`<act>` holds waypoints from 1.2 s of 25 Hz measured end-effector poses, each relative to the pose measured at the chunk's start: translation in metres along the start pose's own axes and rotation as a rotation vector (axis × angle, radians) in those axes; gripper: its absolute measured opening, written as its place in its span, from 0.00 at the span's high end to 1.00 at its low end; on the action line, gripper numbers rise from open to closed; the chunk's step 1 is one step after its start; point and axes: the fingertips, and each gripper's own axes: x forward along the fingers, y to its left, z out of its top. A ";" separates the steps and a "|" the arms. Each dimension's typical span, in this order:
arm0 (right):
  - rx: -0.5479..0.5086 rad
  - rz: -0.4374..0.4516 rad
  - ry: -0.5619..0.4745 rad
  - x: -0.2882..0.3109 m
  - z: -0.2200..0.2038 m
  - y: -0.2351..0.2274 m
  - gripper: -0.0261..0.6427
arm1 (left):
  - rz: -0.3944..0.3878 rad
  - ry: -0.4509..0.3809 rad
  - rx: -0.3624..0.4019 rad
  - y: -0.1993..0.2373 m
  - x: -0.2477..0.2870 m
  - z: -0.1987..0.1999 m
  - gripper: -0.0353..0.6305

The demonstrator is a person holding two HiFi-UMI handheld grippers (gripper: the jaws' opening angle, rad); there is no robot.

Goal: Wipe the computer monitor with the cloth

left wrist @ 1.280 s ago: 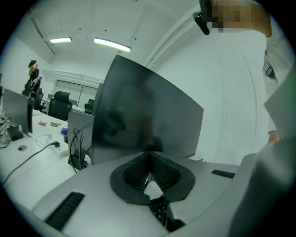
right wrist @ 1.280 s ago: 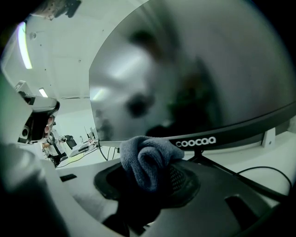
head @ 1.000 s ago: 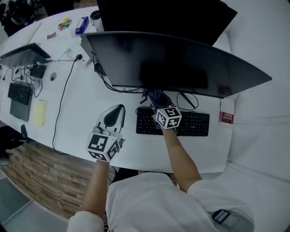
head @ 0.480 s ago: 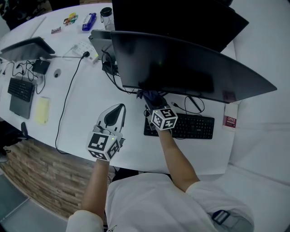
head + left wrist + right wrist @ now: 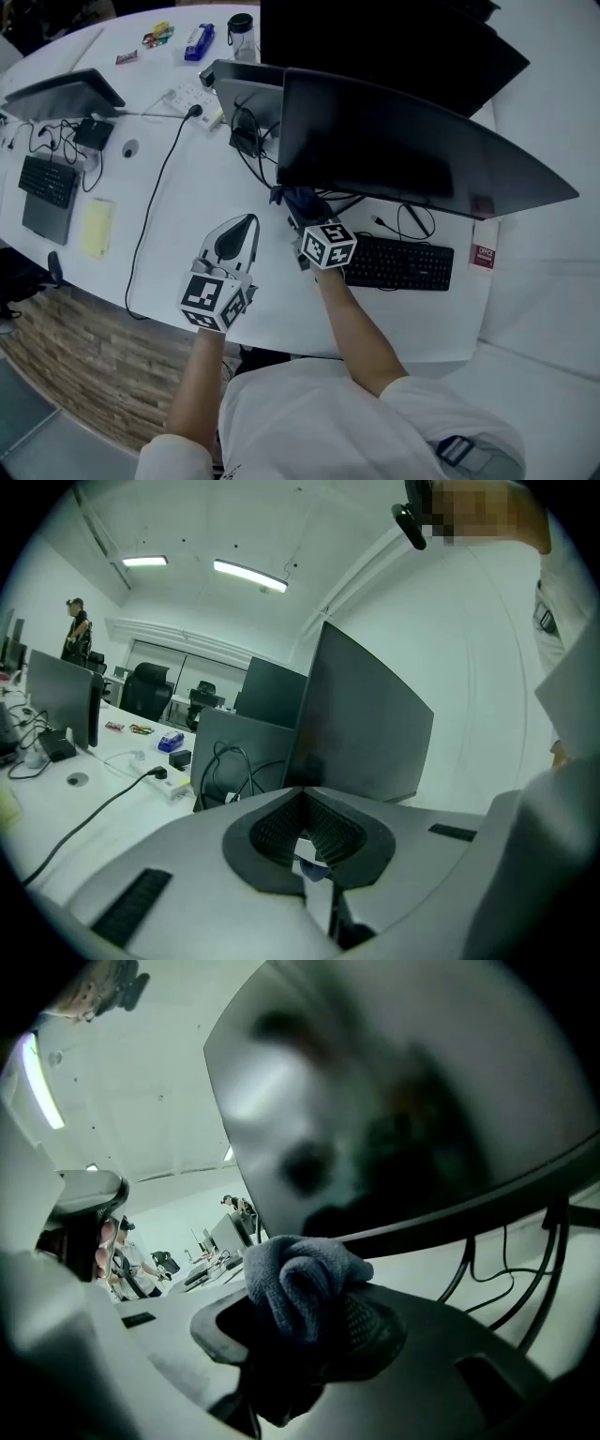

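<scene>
By monitor's [image 5: 412, 150] lower edge, cloth [image 5: 300, 1279] bunched upward, in right tool [image 5: 314, 1330]

Black keyboard [image 5: 401, 264], yellow pad [image 5: 97, 227], perhaps sticky notes, white power strip [image 5: 187, 97]

Monitor [image 5: 403, 1101] blurred, cut off by the edge; cloth [image 5: 300, 1283] half hidden — inside the right tool [image 5: 309, 1327].
</scene>
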 end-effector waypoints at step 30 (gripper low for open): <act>0.337 0.045 -0.184 0.030 0.062 0.072 0.72 | -0.013 -0.044 0.032 0.012 -0.026 0.021 0.94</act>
